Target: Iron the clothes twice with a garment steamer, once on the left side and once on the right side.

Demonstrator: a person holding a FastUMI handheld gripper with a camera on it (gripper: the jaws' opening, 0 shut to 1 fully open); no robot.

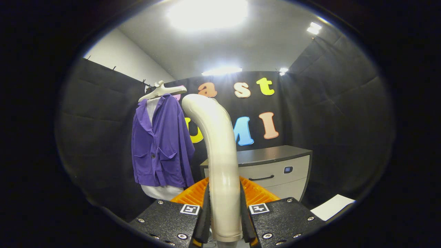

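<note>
The tongs (224, 220) are closed on the garment steamer (220, 162), with one finger pressed against each side of its smooth cream handle. The steamer is held upright between the fingers, and its top is bent over toward the clothes. A ribbed orange part (256, 193) is seen just behind the fingers, at both sides of the handle.

Beyond the tongs and off to the left, a purple jacket (160, 144) is hung on a pale hanger (162, 90) against the black padded wall (100, 137). Something white (162, 191) is seen under the jacket, at its collar and below its hem. The jacket is apart from the steamer and is not touched by it.

Behind the steamer and to the right, a cabinet (275, 170) with a dark top and pale drawers is set against the wall. A flat white thing (332, 206) is seen low down, to the right of the tongs.
</note>
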